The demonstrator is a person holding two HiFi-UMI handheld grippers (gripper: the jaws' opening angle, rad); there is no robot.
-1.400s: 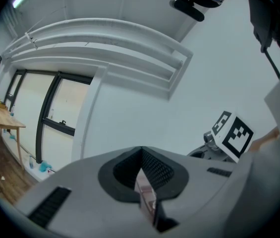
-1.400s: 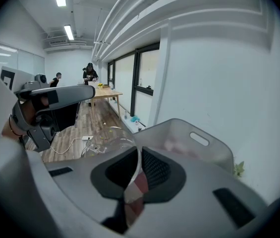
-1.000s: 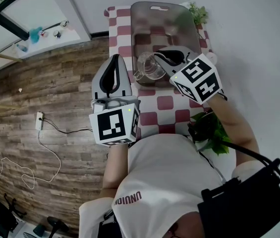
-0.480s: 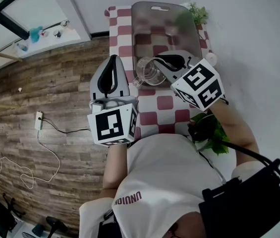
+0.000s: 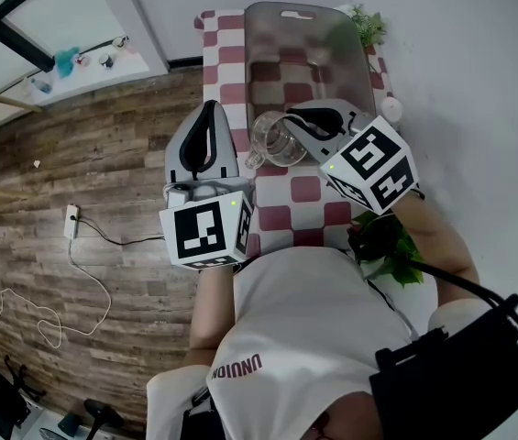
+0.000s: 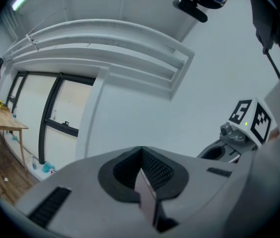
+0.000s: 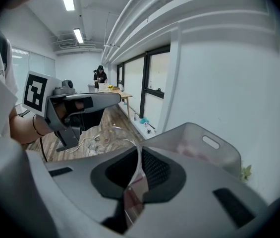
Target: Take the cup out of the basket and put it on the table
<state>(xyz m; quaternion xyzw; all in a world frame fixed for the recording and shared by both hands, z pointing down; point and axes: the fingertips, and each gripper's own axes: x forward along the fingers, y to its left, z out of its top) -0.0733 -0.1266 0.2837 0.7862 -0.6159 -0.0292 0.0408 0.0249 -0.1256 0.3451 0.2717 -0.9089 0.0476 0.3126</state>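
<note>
A clear glass cup (image 5: 275, 137) hangs above the red-and-white checked table (image 5: 306, 211), just in front of the translucent grey basket (image 5: 306, 55). My right gripper (image 5: 293, 125) is shut on the cup's rim. In the right gripper view the glass wall (image 7: 136, 168) is pinched between the jaws, and the cup body (image 7: 105, 139) extends to the left. My left gripper (image 5: 210, 110) hovers off the table's left edge over the wooden floor. It is shut and empty, as the left gripper view (image 6: 142, 176) shows.
A green plant (image 5: 391, 247) sits at the table's near right. Another plant (image 5: 367, 23) stands behind the basket by the wall. A small white object (image 5: 390, 108) lies right of the basket. Cables (image 5: 84, 246) run across the wooden floor on the left.
My right gripper has carried the cup slightly nearer to me, away from the basket. The left gripper has drifted a little to the left.
</note>
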